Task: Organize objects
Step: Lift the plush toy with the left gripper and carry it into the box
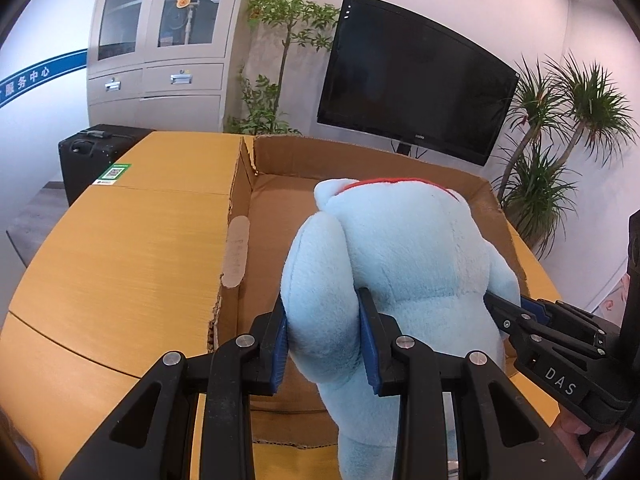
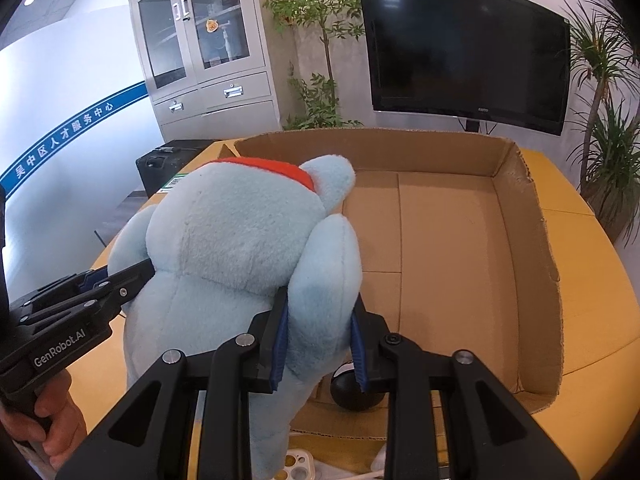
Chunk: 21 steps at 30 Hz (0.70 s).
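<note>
On the left, the left gripper [image 1: 324,340] is clenched on one plump limb of the light-blue plush toy [image 1: 408,264], its blue pads pressing into the fur on both sides. Left of that grip lies bare yellow bench [image 1: 120,248], and the near left wall of the cardboard box [image 1: 236,240] stands just beside the toy's flank.

The toy itself hangs between the two hands, held clear of the bench and over the near left part of the box. Its long axis runs roughly away from the cameras: the head end with the red collar [image 2: 280,168] points toward the far wall of the box, and the lower body trails back toward the person.

On the right, the right gripper [image 2: 318,340] is likewise clamped on the toy's other limb, fur bulging between its pads. Both hands are equally close to the toy, since each already holds it.

Further right, the box floor [image 2: 448,240] is open and bare except for a small dark ball [image 2: 352,392] at the near edge, just below the right gripper. The free space thus lies forward, down and to the right of the toy, so the lowering probably wants a slight rightward carry, keeping clear of the ball.
</note>
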Motion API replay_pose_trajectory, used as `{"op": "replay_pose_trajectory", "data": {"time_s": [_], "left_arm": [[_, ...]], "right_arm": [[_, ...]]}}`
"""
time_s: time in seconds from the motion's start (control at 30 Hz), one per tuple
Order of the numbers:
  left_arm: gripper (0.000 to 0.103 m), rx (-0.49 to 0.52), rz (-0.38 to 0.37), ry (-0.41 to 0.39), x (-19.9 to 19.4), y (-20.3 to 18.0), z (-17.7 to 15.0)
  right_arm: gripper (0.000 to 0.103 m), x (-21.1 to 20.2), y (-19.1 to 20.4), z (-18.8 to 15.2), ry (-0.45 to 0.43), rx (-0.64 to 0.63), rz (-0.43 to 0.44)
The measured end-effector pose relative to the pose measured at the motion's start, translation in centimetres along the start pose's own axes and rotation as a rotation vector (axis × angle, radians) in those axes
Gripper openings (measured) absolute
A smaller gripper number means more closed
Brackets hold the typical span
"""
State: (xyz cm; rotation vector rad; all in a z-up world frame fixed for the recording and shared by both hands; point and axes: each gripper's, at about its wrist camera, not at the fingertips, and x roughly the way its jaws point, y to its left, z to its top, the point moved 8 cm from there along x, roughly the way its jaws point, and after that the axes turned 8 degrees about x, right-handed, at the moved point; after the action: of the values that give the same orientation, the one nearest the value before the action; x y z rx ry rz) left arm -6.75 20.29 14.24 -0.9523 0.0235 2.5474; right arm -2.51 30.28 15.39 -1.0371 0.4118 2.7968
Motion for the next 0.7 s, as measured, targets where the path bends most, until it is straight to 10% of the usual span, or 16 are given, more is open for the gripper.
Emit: {"op": "replay_pose_trajectory", "data": {"time_s": [0.7], "left_arm": [[0.029,0.014,0.054,-0.017,4.0,1.7,-1.0]], "right_arm": [[0.024,4.8,0.3,-1.1,-0.023,0.000,0.007]]}}
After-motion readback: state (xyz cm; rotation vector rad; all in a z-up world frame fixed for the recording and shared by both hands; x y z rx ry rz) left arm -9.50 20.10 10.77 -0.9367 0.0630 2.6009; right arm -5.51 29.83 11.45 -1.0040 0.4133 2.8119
